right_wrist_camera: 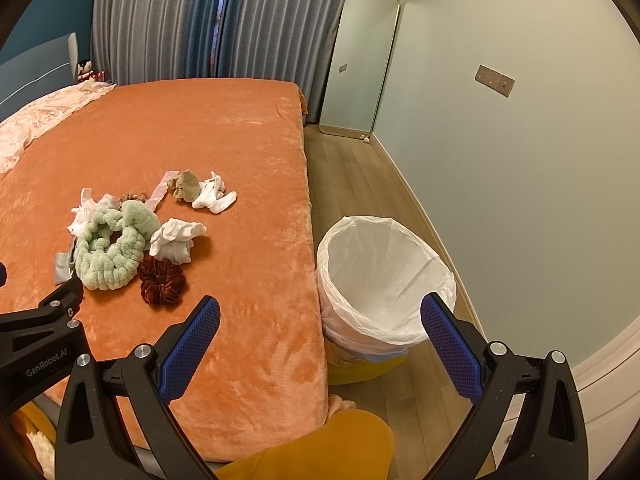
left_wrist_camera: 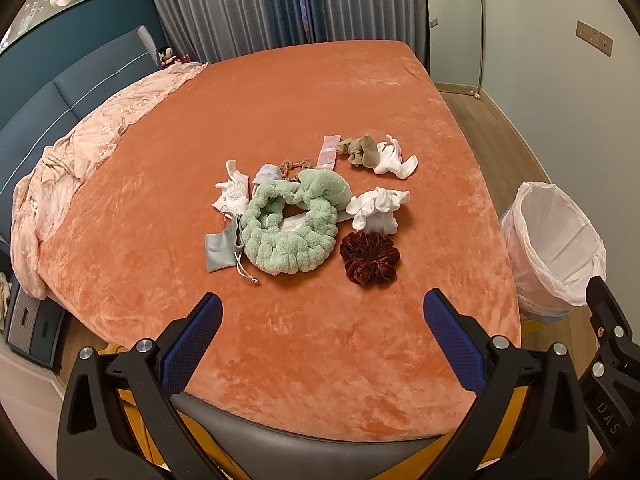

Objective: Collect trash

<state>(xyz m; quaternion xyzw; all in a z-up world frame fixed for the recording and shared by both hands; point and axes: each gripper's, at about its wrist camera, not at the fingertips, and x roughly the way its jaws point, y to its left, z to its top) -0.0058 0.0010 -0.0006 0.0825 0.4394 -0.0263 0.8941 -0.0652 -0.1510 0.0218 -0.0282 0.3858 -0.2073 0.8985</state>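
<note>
My orange bed (left_wrist_camera: 280, 340) fills most of what I see, with a pink quilt (left_wrist_camera: 80, 152) bunched along its far left side and bare wood floor (right_wrist_camera: 360, 184) running between its right edge and the wall. The lined trash bin (right_wrist_camera: 384, 268) stands on that floor just beside the bed's right edge. The pile in mid-bed holds a green scrunchie (left_wrist_camera: 288, 224), white crumpled tissues (left_wrist_camera: 376, 202) touching a maroon scrunchie (left_wrist_camera: 370, 256), and both my left gripper (left_wrist_camera: 322, 320) and right gripper (right_wrist_camera: 320, 320) are spread wide and empty, over clear bedspread before the pile.
</note>
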